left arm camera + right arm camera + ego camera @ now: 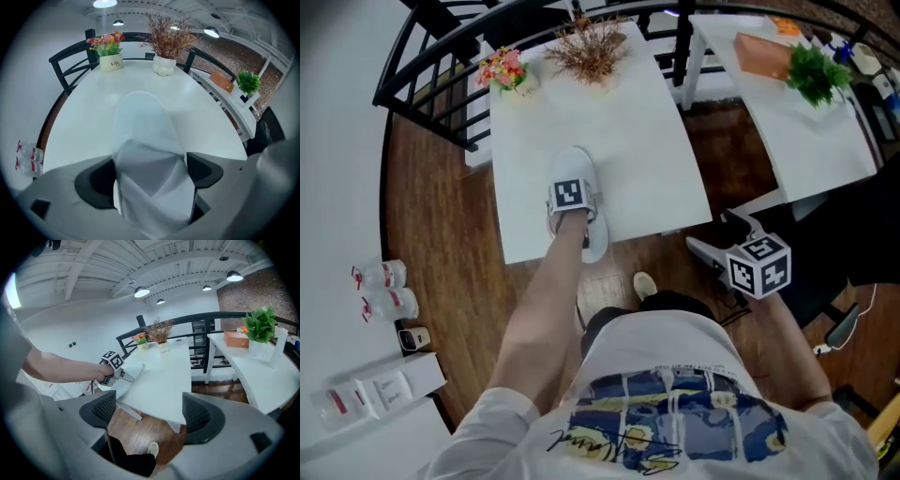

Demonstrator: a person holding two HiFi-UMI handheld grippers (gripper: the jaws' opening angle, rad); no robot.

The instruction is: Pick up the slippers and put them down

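One white slipper (574, 165) lies on the white table (623, 131) near its front edge, toe pointing away from me. My left gripper (575, 217) comes down on its rear half and is shut on the slipper (140, 122). In the left gripper view both dark pads (96, 180) press the folded white upper from either side. The right gripper view shows that grip from the side, with the slipper (130, 373) resting flat. My right gripper (717, 234) hangs open off the table's front right corner, over the floor, nothing between its fingers (101, 408).
At the table's far end stand a pot of flowers (508, 70) and a vase of dried stems (591, 52). A second white table (825, 141) at right carries a green plant (814, 73) and an orange box (764, 54). Black chairs ring the far side. Bottles (386, 289) sit at left.
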